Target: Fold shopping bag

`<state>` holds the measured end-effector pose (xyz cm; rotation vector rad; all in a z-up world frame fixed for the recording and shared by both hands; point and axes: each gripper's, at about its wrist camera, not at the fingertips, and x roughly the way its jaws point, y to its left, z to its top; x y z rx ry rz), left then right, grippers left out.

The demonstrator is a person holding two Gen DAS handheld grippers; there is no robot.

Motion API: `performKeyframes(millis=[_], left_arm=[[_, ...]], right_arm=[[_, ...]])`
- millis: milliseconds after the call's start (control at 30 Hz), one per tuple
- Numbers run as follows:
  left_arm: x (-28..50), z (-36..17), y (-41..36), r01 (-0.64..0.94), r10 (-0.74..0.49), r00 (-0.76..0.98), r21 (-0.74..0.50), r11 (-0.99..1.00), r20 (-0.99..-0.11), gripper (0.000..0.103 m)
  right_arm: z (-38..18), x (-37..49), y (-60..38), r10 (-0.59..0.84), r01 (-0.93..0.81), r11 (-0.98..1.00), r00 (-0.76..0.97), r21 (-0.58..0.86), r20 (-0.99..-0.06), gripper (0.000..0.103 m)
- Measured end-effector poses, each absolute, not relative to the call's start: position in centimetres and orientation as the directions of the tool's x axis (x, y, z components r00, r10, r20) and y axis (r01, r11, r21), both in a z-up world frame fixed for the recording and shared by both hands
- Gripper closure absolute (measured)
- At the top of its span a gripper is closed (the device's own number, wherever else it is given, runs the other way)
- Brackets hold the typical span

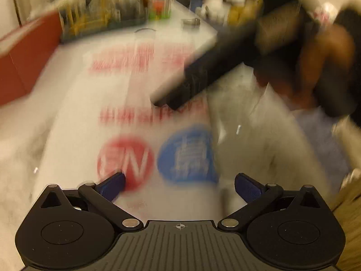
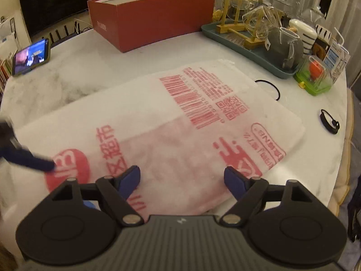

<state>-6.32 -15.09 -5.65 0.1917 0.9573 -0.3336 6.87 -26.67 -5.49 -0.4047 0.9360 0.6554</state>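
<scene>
A white plastic shopping bag with red print lies flat on the marble table, folded over itself. My right gripper hovers over the bag's near edge, jaws open and nothing between the pads. One blue finger of the left gripper reaches in at the left edge, onto the red round logo. In the blurred left wrist view, my left gripper stands open above the bag, near its red and blue round logos. The right gripper's black body crosses above the bag, held by a hand.
A red open box stands at the back. A teal tray of glassware sits at the back right, with a green toy case beside it. A phone leans at the left. A hair tie and a black band lie near the right edge.
</scene>
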Motion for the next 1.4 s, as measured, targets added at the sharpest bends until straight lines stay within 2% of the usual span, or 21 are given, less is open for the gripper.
performKeyframes(millis=[33,67,167,200,233,300,333,367,400,433,533,667,700,767,800,1000,1133,1267,1400], left_arm=[[-7.0,-6.1,-15.5,0.396,-0.188,0.558,0.060,0.916,-0.808,0.000],[-6.8,-6.3,-15.3,0.394,-0.215,0.541,0.019,0.919,-0.813,0.000],[-6.4,-7.0,-14.7,0.374,-0.275,0.515,-0.076,0.924,-0.812,0.000],[-6.3,-7.2,-14.4,0.362,-0.283,0.519,-0.093,0.928,-0.806,0.000],[-6.2,-7.4,-14.2,0.351,-0.290,0.524,-0.107,0.930,-0.801,0.000],[-6.0,-7.7,-14.0,0.356,-0.292,0.537,-0.102,0.929,-0.791,0.000],[-5.9,-7.9,-14.0,0.358,-0.292,0.543,-0.097,0.929,-0.788,0.000],[-5.9,-8.3,-14.2,0.366,-0.280,0.539,-0.078,0.927,-0.795,0.000],[-5.9,-8.8,-14.4,0.375,-0.268,0.535,-0.060,0.925,-0.801,0.000],[-5.8,-9.3,-14.6,0.383,-0.256,0.531,-0.041,0.923,-0.808,0.000],[-5.8,-10.6,-15.1,0.403,-0.221,0.521,0.009,0.915,-0.824,0.000],[-6.0,-9.8,-13.8,0.303,-0.248,0.559,-0.083,0.949,-0.791,0.000],[-6.1,-9.7,-13.7,0.298,-0.240,0.559,-0.078,0.951,-0.794,0.000],[-6.2,-9.7,-13.6,0.288,-0.225,0.557,-0.068,0.955,-0.799,0.000],[-6.3,-9.6,-13.5,0.282,-0.219,0.558,-0.065,0.957,-0.801,0.000],[-6.7,-7.9,-11.4,0.249,-0.216,0.579,-0.081,0.965,-0.786,0.000],[-5.6,-8.0,-10.0,0.268,-0.166,0.573,-0.008,0.963,-0.803,0.000],[-4.1,-7.5,-7.9,0.298,-0.189,0.558,-0.018,0.955,-0.808,0.000],[-2.4,-7.4,-6.6,0.334,-0.192,0.539,-0.001,0.942,-0.820,0.000]], right_arm=[[-4.9,6.7,-26.9,0.374,-0.665,0.747,0.412,0.007,-0.831,0.020],[-4.3,6.5,-27.0,0.409,-0.655,0.753,0.402,0.055,-0.819,0.020],[-4.0,5.2,-26.7,0.384,-0.677,0.736,0.426,-0.007,-0.819,0.019],[-4.9,5.1,-26.5,0.329,-0.683,0.728,0.421,-0.057,-0.845,0.019],[-5.8,5.1,-26.2,0.269,-0.689,0.717,0.415,-0.108,-0.869,0.016],[-6.4,6.1,-27.1,0.304,-0.664,0.747,0.387,-0.035,-0.870,0.004],[-6.3,6.3,-26.9,0.289,-0.673,0.738,0.376,-0.045,-0.880,0.004],[-6.2,6.6,-26.6,0.272,-0.684,0.727,0.366,-0.059,-0.890,0.009],[-5.6,6.8,-26.5,0.286,-0.693,0.719,0.368,-0.056,-0.885,0.020],[-5.0,7.0,-26.4,0.302,-0.702,0.710,0.371,-0.052,-0.878,0.022],[-3.3,8.8,-26.6,0.335,-0.688,0.721,0.447,-0.080,-0.829,0.012],[-5.1,12.3,-26.7,0.197,-0.662,0.732,0.434,-0.163,-0.879,0.015],[-5.4,12.5,-27.2,0.196,-0.647,0.747,0.432,-0.152,-0.880,0.007],[-6.1,12.9,-28.8,0.212,-0.579,0.812,0.412,-0.076,-0.886,0.000],[-6.4,13.0,-29.6,0.221,-0.541,0.840,0.402,-0.036,-0.888,0.000],[-6.5,9.3,-30.9,0.210,-0.559,0.828,0.388,-0.048,-0.897,0.000],[-6.3,6.7,-31.3,0.185,-0.534,0.844,0.373,-0.047,-0.909,0.000],[-6.1,3.5,-30.8,0.168,-0.513,0.857,0.366,-0.048,-0.915,0.000],[-6.0,0.8,-29.4,0.128,-0.422,0.905,0.382,-0.049,-0.915,0.000]])
